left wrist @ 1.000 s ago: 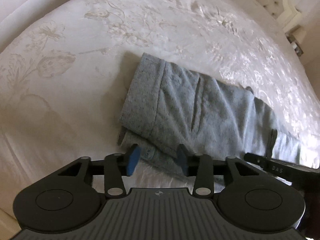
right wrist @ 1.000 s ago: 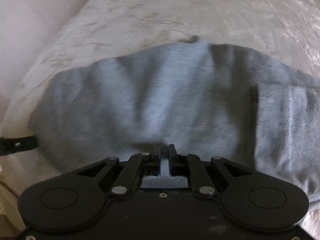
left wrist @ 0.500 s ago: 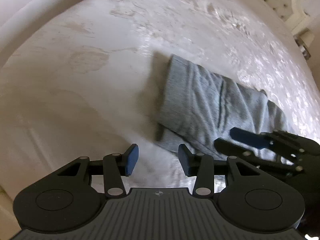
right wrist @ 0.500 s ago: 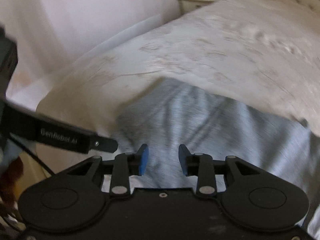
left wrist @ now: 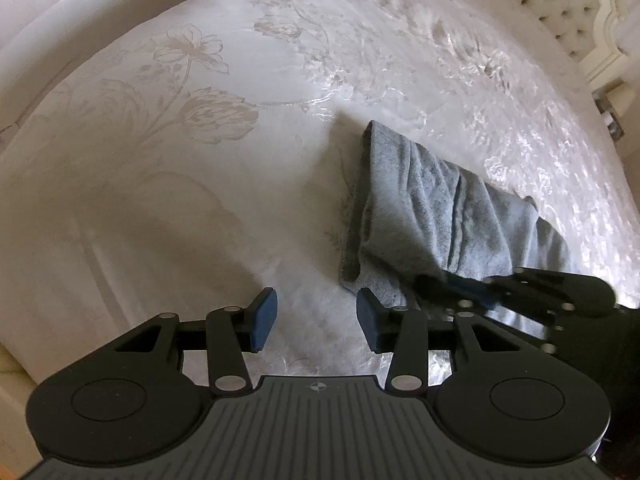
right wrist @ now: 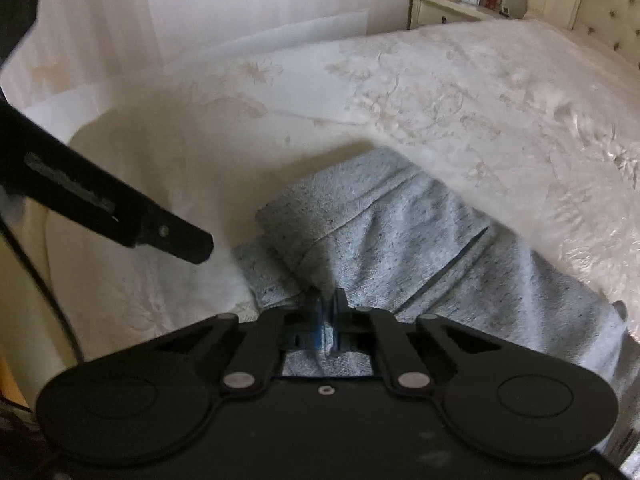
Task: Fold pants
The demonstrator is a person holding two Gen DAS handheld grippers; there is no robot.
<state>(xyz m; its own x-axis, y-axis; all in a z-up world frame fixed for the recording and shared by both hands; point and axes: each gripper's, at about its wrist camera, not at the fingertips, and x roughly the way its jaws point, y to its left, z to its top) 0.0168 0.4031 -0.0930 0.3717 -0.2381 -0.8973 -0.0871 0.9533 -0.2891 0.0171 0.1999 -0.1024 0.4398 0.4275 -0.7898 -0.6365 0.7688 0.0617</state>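
The grey pants [left wrist: 432, 216] lie folded in layers on the white bedspread [left wrist: 200, 160]. They also show in the right wrist view [right wrist: 392, 240]. My left gripper [left wrist: 316, 320] is open and empty, above bare bedspread just left of the pants' near corner. My right gripper [right wrist: 326, 312] is shut on the near edge of the pants, with grey cloth pinched between the blue pads. In the left wrist view the right gripper [left wrist: 452, 282] reaches in from the right onto the pants' near edge. A finger of the left gripper [right wrist: 176, 240] shows at the left of the right wrist view.
The bed's near edge runs along the lower left [left wrist: 16, 360]. A tufted headboard [left wrist: 560, 4] stands at the far right. A cream nightstand [right wrist: 448, 10] with small items stands beside the bed. White curtains [right wrist: 200, 4] hang behind it.
My right gripper opened, moved to the pants' near edge and shut on the cloth. My left gripper stayed open and drew back left, off the pants. The pants' cloth has bunched into ridges.
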